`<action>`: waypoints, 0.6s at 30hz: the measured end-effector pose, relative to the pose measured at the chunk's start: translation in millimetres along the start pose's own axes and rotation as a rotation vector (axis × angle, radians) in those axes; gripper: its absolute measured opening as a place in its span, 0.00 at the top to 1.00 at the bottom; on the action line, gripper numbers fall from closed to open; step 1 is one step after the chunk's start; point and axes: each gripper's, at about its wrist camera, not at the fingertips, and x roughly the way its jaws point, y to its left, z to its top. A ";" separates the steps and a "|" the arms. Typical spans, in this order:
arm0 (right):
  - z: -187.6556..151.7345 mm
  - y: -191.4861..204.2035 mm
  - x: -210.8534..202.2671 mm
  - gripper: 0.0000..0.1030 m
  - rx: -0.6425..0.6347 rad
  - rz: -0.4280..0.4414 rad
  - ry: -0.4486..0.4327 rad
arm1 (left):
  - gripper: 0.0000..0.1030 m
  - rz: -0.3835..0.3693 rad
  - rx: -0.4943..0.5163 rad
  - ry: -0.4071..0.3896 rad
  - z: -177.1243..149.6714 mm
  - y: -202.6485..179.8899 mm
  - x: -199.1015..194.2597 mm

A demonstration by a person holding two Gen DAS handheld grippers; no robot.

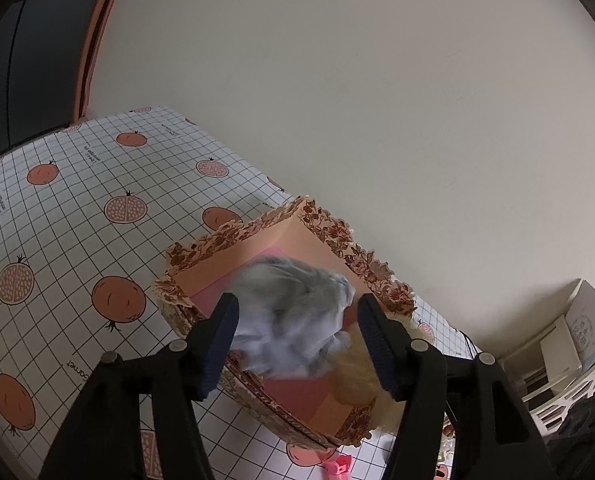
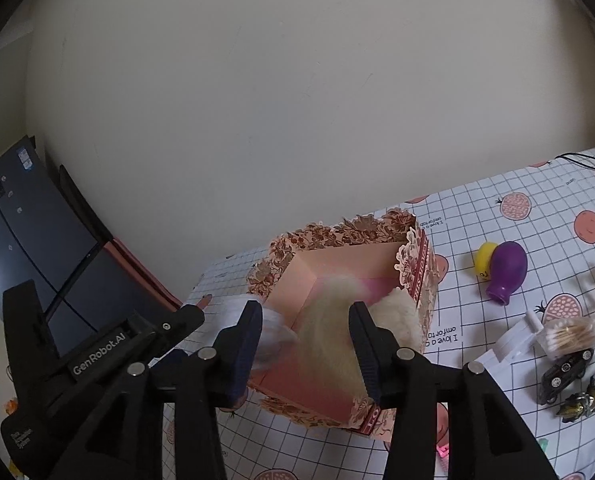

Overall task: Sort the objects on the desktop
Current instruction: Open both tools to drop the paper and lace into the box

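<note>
With both grippers' jaws parted over the box (image 1: 321, 240), we judge the grey puff (image 1: 293, 312) and cream puff (image 2: 329, 332) inside it light, soft, best pinched mid-body.

Worktop (image 1: 77, 208) left of floral box (image 1: 329, 236) lies bare; right side crowded: purple bulb (image 2: 507, 270), toy cars (image 2: 569, 364).

Black tongs (image 2: 305, 348), ridged navy pads (image 2: 246, 354), seemingly silver screws (image 2: 206, 353)
</note>
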 end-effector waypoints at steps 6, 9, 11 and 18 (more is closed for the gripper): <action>-0.8 -4.8 -0.5 0.52 0.014 -0.003 0.003 | 0.38 0.012 -0.008 0.009 0.1 1.7 1.6; -0.6 -7.2 -0.1 0.52 0.022 -0.010 0.005 | 0.38 0.013 -0.001 0.012 -0.7 0.3 1.8; -1.1 -9.0 1.0 0.52 0.027 -0.018 0.010 | 0.38 0.017 0.001 0.020 -1.4 -0.1 3.6; -0.7 -17.6 1.9 0.52 0.048 -0.034 0.020 | 0.38 0.029 0.009 0.037 -4.9 -1.7 7.5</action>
